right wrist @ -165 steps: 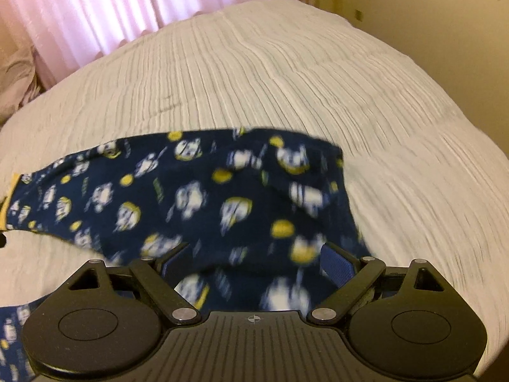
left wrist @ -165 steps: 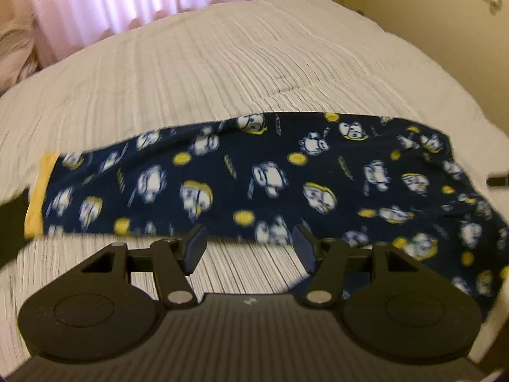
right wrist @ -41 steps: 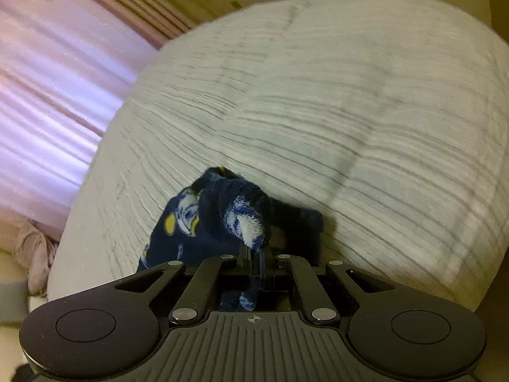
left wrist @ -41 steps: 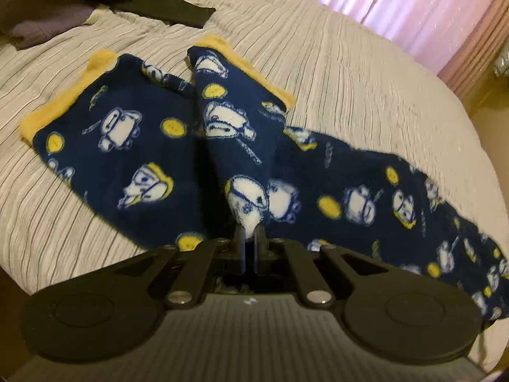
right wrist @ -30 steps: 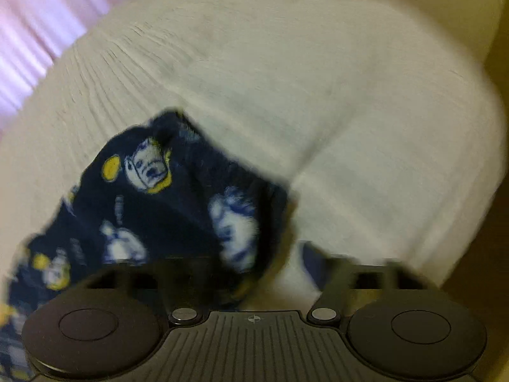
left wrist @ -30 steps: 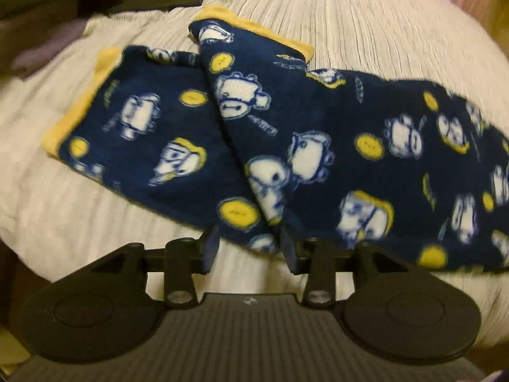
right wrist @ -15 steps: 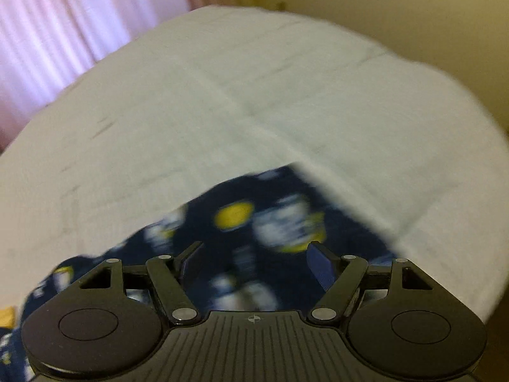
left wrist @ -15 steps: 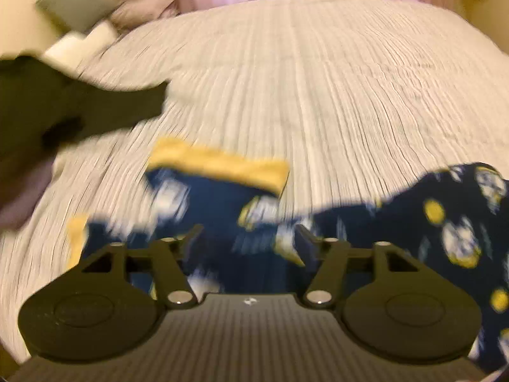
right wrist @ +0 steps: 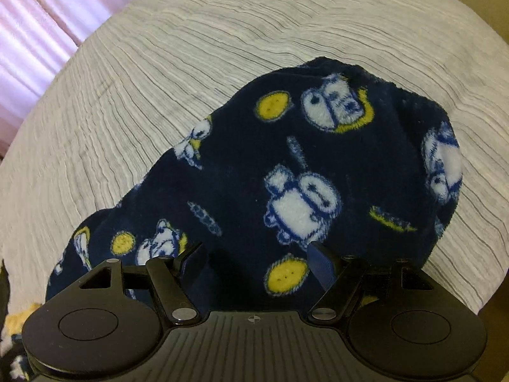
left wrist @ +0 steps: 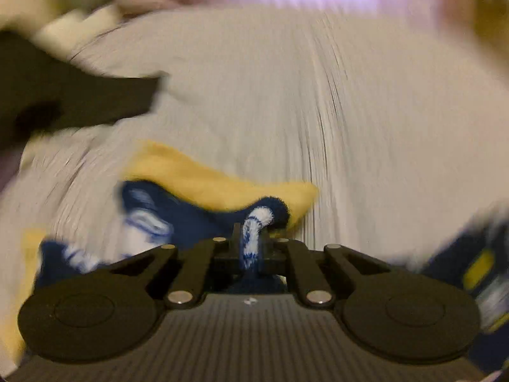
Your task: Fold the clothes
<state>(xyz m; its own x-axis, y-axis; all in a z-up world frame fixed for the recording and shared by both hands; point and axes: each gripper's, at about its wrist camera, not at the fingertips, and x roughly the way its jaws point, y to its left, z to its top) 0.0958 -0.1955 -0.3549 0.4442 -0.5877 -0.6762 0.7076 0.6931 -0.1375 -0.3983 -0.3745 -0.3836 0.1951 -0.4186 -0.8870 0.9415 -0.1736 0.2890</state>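
Note:
Navy fleece pyjama trousers (left wrist: 191,219) with white cartoon figures and yellow dots lie on the bed. In the blurred left wrist view, my left gripper (left wrist: 251,245) has its jaws closing tight on a fold of the leg. The pinched fabric sits just below the yellow cuff (left wrist: 206,181). In the right wrist view the other end of the trousers (right wrist: 302,159) lies in a rounded heap. My right gripper (right wrist: 256,261) hovers over its near edge, open, with nothing pressed between its fingers.
The ribbed grey-white bed cover (right wrist: 159,63) spreads all round the trousers. A dark garment (left wrist: 79,95) lies on the bed at the left in the left wrist view. Pink curtains (right wrist: 31,31) hang behind the bed. The bed's edge drops off at the right (right wrist: 477,286).
My left gripper was open over the leg end; now it is shut on fabric by the yellow cuff. The right gripper stays open and has moved in over the heaped end.

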